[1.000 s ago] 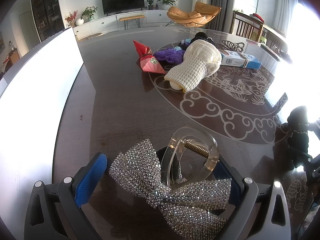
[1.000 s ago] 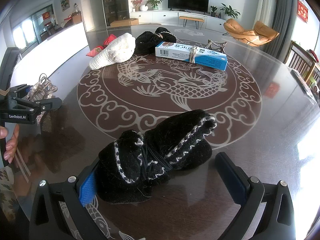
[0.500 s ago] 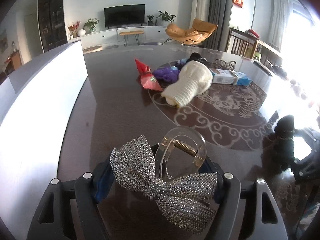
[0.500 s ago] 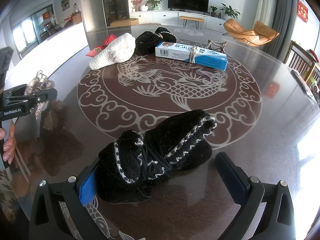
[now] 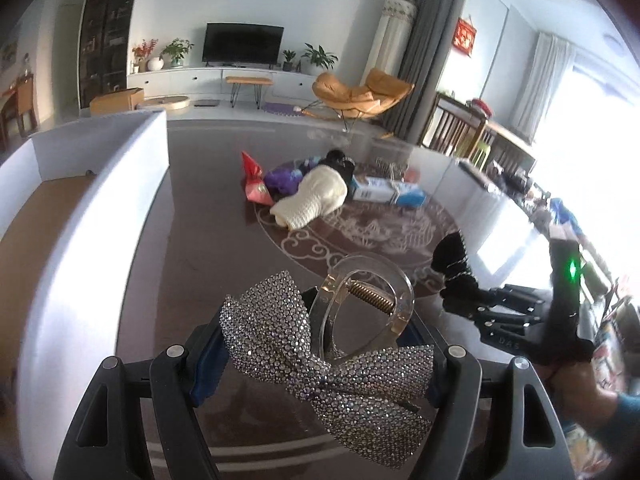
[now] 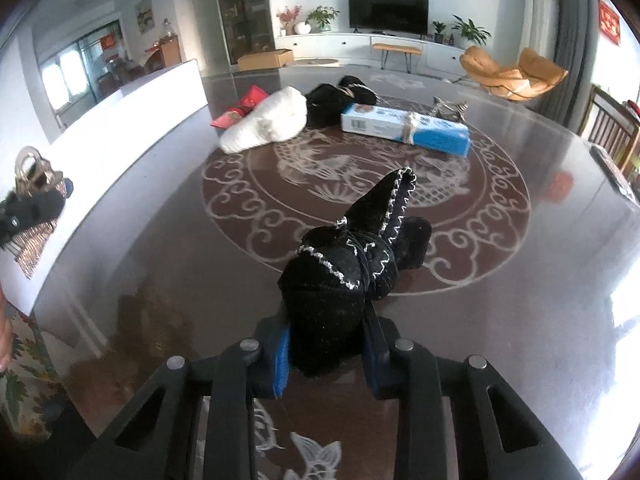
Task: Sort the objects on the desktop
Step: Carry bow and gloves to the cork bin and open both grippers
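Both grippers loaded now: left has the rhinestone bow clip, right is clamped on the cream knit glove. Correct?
Not quite. The right gripper is clamped on the black knit glove, as the right wrist view shows; the cream knit glove lies on the table. The left gripper does hold the rhinestone bow clip.

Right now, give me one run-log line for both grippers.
left gripper: shut on rhinestone bow hair clip, lifted | right gripper: just closed on black knit bundle | white bin: beside left gripper

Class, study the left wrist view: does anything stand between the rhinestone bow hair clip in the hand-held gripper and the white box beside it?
Nothing visible does. The rhinestone bow hair clip sits beside the white box, with only bare table between.
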